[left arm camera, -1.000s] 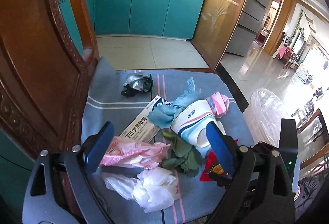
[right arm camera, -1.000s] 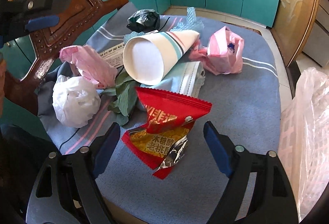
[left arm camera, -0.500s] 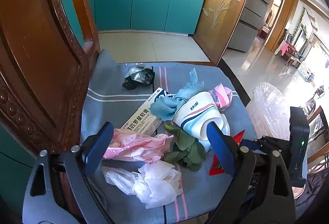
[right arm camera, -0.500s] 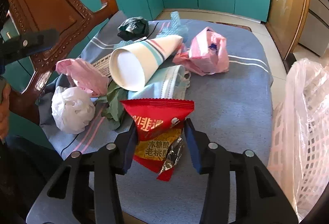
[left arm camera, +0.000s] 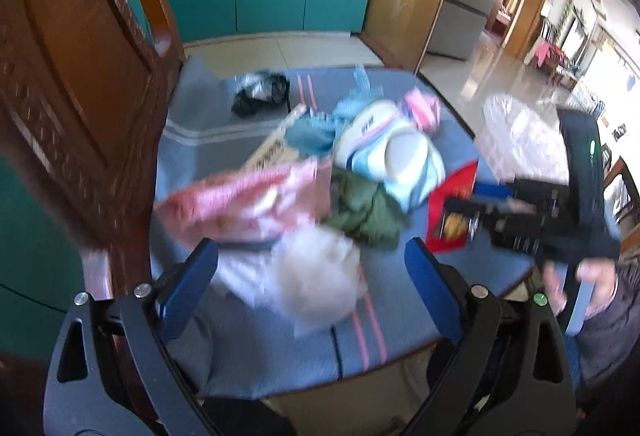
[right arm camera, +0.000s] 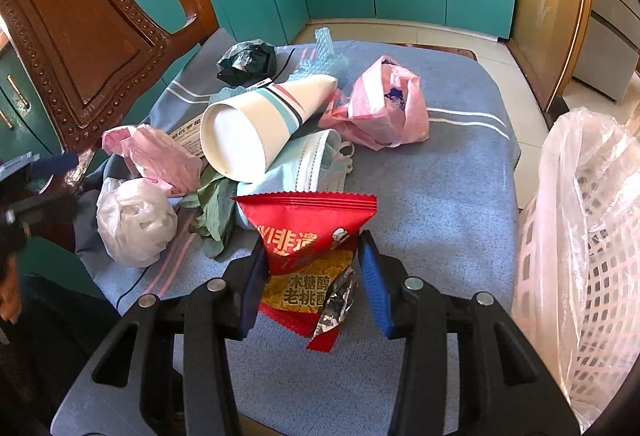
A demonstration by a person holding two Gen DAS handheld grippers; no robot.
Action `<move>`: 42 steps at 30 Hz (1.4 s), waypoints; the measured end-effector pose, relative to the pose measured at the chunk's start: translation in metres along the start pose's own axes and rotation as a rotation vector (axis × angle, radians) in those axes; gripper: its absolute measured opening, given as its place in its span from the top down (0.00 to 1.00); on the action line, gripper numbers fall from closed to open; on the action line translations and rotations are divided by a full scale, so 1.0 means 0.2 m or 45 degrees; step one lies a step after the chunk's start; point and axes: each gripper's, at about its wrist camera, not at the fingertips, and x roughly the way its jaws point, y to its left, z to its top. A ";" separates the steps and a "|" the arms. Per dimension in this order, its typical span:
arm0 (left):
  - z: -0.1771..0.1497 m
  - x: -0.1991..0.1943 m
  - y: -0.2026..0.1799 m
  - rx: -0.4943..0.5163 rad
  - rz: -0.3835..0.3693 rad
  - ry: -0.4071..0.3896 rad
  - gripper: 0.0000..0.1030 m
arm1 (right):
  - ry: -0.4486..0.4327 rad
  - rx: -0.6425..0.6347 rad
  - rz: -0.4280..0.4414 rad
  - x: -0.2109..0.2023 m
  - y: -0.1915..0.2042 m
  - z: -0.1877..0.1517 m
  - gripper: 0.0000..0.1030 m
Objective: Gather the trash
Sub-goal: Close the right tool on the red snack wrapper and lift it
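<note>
Two right gripper (right arm camera: 312,276) jaws pinching red snack wrapper (right arm camera: 308,236), left gripper (left arm camera: 310,282) spread

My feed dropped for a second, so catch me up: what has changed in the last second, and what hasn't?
The right gripper went from wide open to shut on the red crinkled snack wrapper. The left gripper stays open above the white crumpled plastic bag, its view now blurred by motion. The white paper cup, pink plastic bags and blue face mask lie as before.
</note>
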 end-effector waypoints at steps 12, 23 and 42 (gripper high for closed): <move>-0.06 0.20 -0.06 0.029 0.006 0.155 0.18 | 0.015 0.015 0.000 0.00 -0.01 0.00 0.45; -0.07 0.27 -0.06 0.000 0.014 0.202 0.59 | 0.027 -0.005 -0.022 0.01 0.00 -0.02 0.40; -0.07 0.31 -0.11 0.027 0.017 0.204 0.50 | 0.044 -0.128 -0.101 0.09 0.12 -0.04 0.55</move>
